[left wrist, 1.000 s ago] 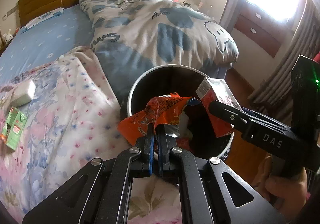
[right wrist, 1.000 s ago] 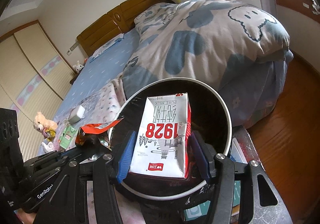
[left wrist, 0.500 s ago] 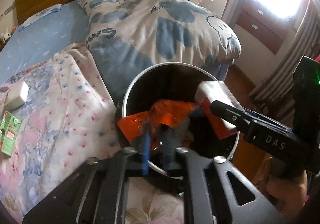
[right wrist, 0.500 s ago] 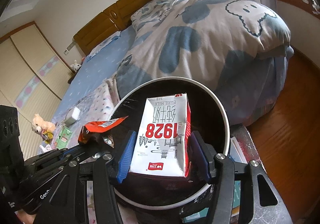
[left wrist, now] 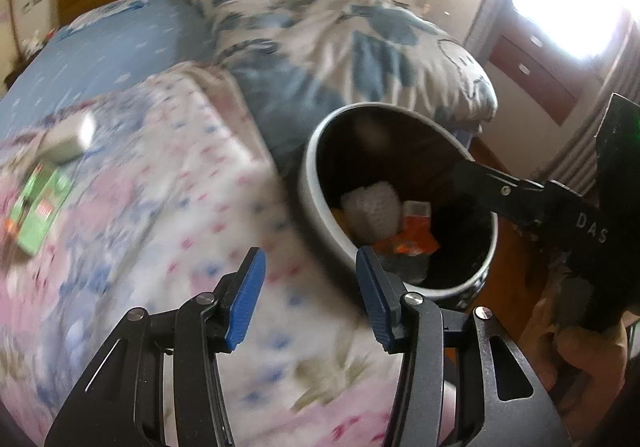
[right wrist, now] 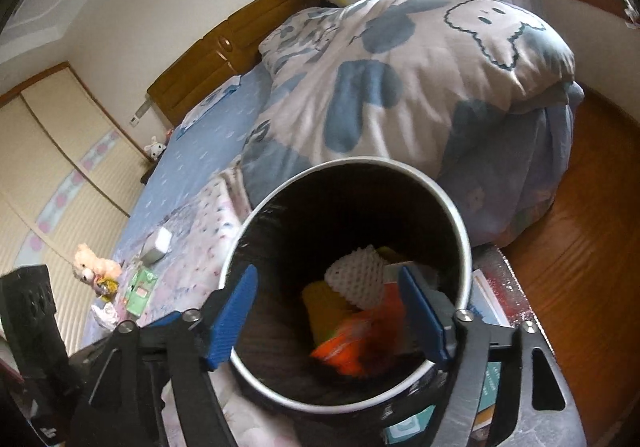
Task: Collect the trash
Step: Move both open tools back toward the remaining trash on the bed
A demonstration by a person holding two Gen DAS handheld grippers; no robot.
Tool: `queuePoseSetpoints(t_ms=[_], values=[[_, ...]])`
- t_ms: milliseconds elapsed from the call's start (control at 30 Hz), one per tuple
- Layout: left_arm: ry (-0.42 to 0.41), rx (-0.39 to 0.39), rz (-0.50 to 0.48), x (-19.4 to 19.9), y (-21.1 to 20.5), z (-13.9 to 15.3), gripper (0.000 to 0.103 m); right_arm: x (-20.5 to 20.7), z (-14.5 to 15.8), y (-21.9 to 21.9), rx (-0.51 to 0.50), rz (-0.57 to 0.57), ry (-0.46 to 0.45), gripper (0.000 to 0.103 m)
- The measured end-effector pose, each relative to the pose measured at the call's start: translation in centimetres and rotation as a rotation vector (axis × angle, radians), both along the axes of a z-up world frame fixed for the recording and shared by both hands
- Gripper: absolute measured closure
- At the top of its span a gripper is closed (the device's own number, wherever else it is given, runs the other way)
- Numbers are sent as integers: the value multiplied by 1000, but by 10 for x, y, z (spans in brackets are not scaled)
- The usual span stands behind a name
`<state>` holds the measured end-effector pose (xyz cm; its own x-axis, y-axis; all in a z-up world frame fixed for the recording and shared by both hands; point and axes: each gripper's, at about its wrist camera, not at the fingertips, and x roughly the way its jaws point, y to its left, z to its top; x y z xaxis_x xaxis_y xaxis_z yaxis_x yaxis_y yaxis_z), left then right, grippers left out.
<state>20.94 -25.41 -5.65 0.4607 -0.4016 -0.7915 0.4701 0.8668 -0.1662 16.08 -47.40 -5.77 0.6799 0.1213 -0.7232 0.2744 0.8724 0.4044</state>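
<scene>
Left hand-held gripper: your left hand-held gripper (left wrist: 308, 295) is hanging over the flowered bedspread beside the bin, its jaws opening, nothing between the blue pads.
Right hand-held gripper: your right hand-held gripper (right wrist: 328, 319) is hovering over the mouth of the bin, its jaws opening wide, gripping nothing; trash lies below the gap.
Bin: the trash bin (right wrist: 466, 247) is standing against the side of the bed (left wrist: 120, 43), its black liner showing inside.
Already in: an orange wrapper (right wrist: 344, 351), a white foam net (right wrist: 356, 283) and some yellow and blurred pieces are lying at the bottom; I cannot name the blurred ones.
Still out: a green carton (left wrist: 38, 207), a pale small box (left wrist: 66, 141) and some crumpled scraps near a plush toy (right wrist: 94, 267) are lying on the bed, well apart from the bin.
Progress: you are judging it partly done, with the bed litter left.
Edges: the bin rim is sitting just beside your left gripper's right finger, and the right gripper's arm is crossing over the rim.
Open room: the bedspread between you and the carton is looking free; the heaped quilt (right wrist: 420, 87) is crowding the far side of the bin.
</scene>
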Motion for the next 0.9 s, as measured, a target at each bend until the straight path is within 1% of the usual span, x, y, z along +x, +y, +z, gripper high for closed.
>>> queuePoseSetpoints(t_ms=[200, 400, 733, 900], values=[[18, -23, 110, -10, 58, -8, 55, 2, -2, 41, -8, 63, 10, 20], [21, -40, 209, -18, 112, -10, 55, 8, -6, 87, -6, 140, 20, 19], [14, -59, 345, -24, 180, -12, 55, 23, -11, 151, 5, 242, 28, 19], [14, -61, 399, -25, 210, -13, 55, 33, -15, 184, 13, 288, 40, 19]])
